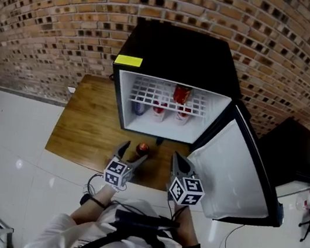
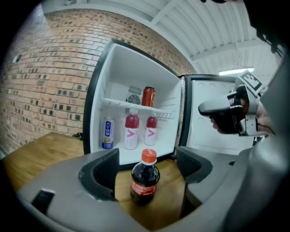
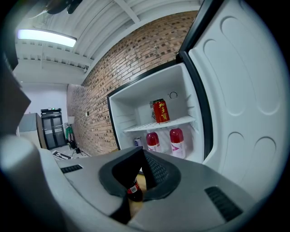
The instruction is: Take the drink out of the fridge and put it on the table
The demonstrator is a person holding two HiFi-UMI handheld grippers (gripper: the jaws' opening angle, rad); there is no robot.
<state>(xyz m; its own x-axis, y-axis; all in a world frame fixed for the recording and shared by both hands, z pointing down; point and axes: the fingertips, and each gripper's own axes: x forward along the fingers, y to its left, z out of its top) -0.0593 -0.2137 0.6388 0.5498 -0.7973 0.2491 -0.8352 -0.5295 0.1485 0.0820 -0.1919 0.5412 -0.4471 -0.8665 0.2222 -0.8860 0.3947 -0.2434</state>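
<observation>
A small cola bottle (image 1: 142, 147) with an orange cap stands upright on the wooden table (image 1: 85, 132), just in front of the open mini fridge (image 1: 179, 53). My left gripper (image 1: 133, 151) is open. In the left gripper view the bottle (image 2: 145, 179) stands between the jaws with a gap on each side, untouched. My right gripper (image 1: 176, 156) hovers to the bottle's right by the fridge door (image 1: 236, 170). Its jaws (image 3: 143, 153) are shut on nothing, and the bottle (image 3: 132, 190) shows behind them.
Inside the fridge a red can (image 1: 181, 94) sits on the wire shelf. Two pink-topped bottles (image 2: 132, 131) and a blue-and-white can (image 2: 108, 133) stand below it. A brick wall (image 1: 54, 19) is behind, and a black cabinet (image 1: 293, 151) is at the right.
</observation>
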